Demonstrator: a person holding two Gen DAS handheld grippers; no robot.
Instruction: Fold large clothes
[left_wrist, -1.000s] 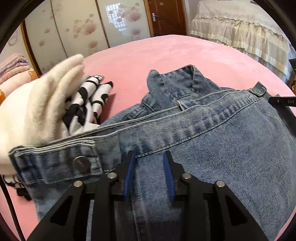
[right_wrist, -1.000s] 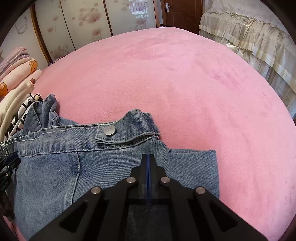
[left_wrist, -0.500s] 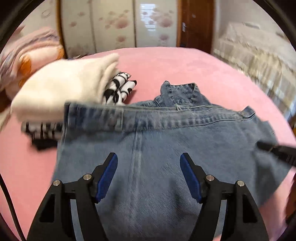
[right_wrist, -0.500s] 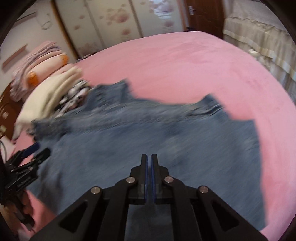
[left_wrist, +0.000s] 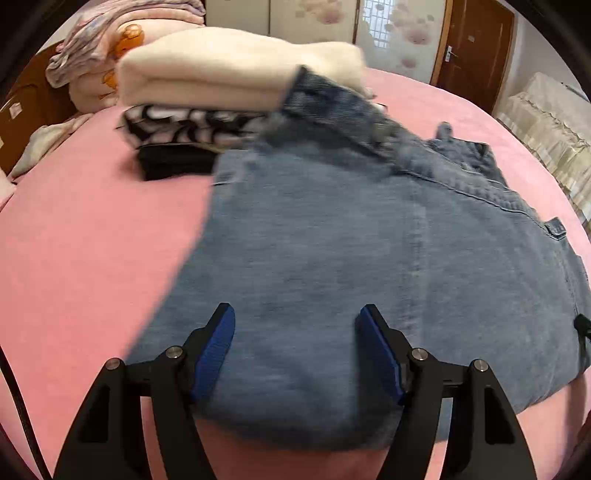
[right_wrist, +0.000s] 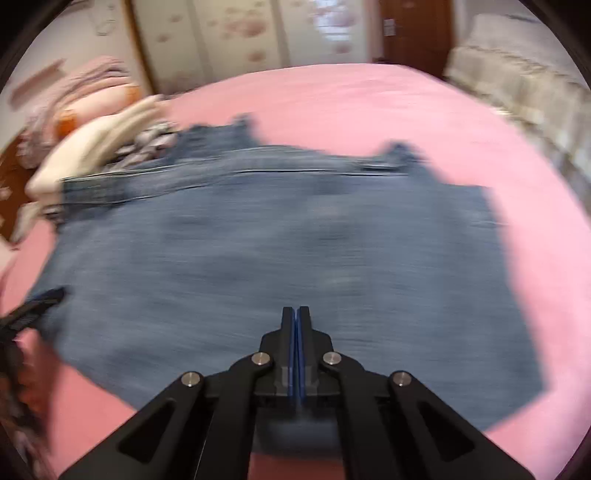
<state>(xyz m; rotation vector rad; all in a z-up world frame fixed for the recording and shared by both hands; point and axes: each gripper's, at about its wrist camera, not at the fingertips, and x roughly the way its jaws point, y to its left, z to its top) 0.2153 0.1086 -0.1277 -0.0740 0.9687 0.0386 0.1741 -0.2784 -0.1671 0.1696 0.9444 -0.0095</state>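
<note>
Left tongs (left_wrist: 297, 354) gape empty over the denim jacket (left_wrist: 369, 251); right tongs (right_wrist: 296, 325) closed (holding nothing visible). Regrip the near hem evenly.

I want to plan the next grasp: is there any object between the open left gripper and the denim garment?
Nothing visible. The left gripper hangs open directly over the denim garment, with only cloth between its pads. The folded pile lies beyond the garment's far edge.
</note>
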